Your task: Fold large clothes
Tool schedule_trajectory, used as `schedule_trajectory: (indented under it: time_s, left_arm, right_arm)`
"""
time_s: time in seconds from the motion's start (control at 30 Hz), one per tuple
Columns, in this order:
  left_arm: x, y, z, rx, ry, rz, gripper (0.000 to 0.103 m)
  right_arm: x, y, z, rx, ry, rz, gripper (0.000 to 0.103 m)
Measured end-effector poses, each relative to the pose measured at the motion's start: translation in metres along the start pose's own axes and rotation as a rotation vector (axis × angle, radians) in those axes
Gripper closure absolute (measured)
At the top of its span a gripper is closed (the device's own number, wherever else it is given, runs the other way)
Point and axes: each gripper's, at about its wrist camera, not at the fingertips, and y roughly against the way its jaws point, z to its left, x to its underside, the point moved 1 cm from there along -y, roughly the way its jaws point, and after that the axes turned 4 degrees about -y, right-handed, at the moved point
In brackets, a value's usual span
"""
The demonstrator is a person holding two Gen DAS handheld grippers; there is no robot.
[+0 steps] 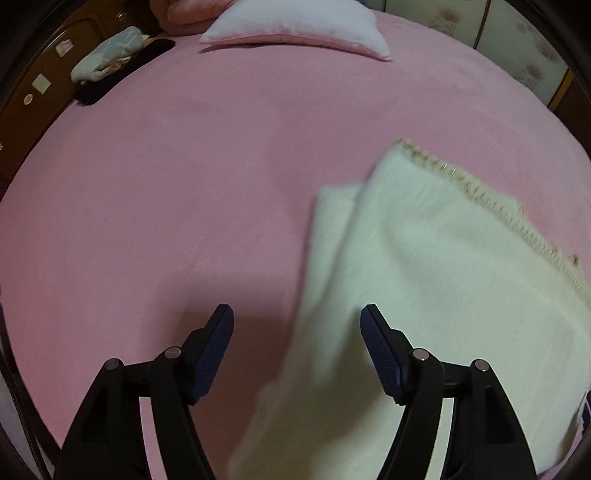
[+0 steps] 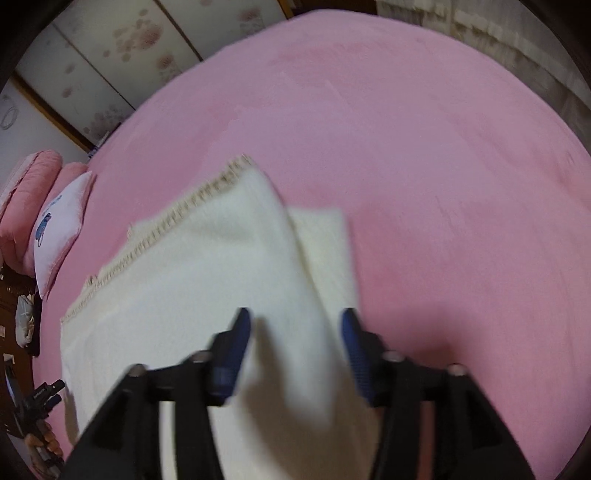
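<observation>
A fluffy cream-white garment with a beige stitched hem lies folded on a broad pink plush bed cover. In the left wrist view, the left gripper hovers above the cover with its black arms and blue-padded fingers spread wide, holding nothing. The garment's near left edge runs up between the two fingers: the left finger stands over bare pink cover, while the right finger stands over the white cloth. Most of the garment spreads ahead and to the right of this claw, its stitched hem slanting along the far right side, and a narrower folded layer sticks out on the left, ahead of the claw.

In the right wrist view, the picture is blurred by motion. The right gripper is likewise parted, its blue pads set apart with a fold of the same garment lying between and below them. Whether the pads touch the cloth cannot be told; they do not pinch it. The bulk of the garment extends ahead and to the left of this claw, with the hem on the far left edge and a smaller folded flap ahead to the right. Bare pink cover lies to the right.

Far ahead of the left claw rests a white pillow with a pink edge.
</observation>
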Motion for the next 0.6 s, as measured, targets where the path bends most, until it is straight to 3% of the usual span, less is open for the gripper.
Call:
schedule_trajectory:
  time_s: [0.13,0.2,0.27,0.33,0.4,0.43,0.6]
  left_arm:
    - [0.03,-0.001,0.015,0.052,0.011,0.027,0.033]
    - [0.038,0.0,0.018,0.108,0.036,0.014,0.041]
    - [0.047,-0.001,0.021,0.178,0.059,0.004,0.07]
    - [0.052,-0.004,0.021,0.197,0.085,0.001,0.078]
    - [0.051,-0.004,0.018,0.183,0.073,-0.009,0.086]
    - [0.053,-0.006,-0.002,0.187,0.072,-0.008,0.095]
    - [0.081,-0.004,-0.014,0.194,0.067,0.031,0.097]
  right_arm:
    - [0.029,0.008,-0.024,0.024,0.005,0.06,0.047]
    - [0.041,0.015,-0.031,-0.022,-0.006,0.069,0.05]
    - [0.05,0.022,-0.03,-0.049,0.01,0.054,0.066]
    - [0.057,0.028,-0.023,-0.003,0.066,0.013,0.077]
    - [0.06,0.029,-0.014,0.031,0.113,-0.012,0.08]
    - [0.061,0.03,-0.011,0.049,0.128,-0.017,0.081]
    - [0.061,0.035,-0.007,0.07,0.139,-0.01,0.086]
